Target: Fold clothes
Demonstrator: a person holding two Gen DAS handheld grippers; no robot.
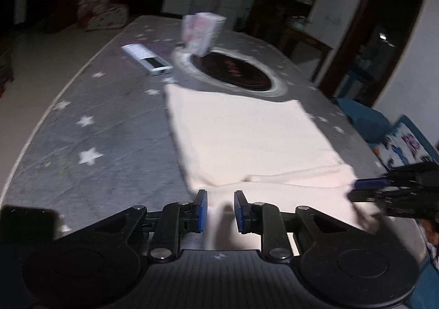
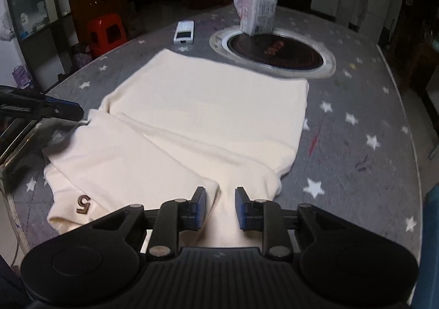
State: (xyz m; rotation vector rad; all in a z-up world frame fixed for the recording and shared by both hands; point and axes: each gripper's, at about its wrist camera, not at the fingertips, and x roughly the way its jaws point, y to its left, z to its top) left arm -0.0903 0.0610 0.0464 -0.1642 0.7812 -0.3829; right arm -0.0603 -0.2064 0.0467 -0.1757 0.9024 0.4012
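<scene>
- Grey starred table (image 2: 356, 144): bare cloth runs from 1 to 5 o'clock to its rim.
- Cream garment (image 2: 208, 117) lies centred, partly folded, far edge beside the round dark inset (image 2: 277, 54).
- Box (image 2: 258, 13) stands at 12 o'clock.
- Left gripper (image 1: 221, 209) and right gripper (image 2: 221, 209): jaws parted, cloth between, not pinched.

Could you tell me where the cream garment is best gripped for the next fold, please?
Probably its near edge: the garment lies flat, and only there does cloth bunch into a ridge between the right gripper pads. Come from the near side, low. The left gripper takes the same edge further along.
</scene>
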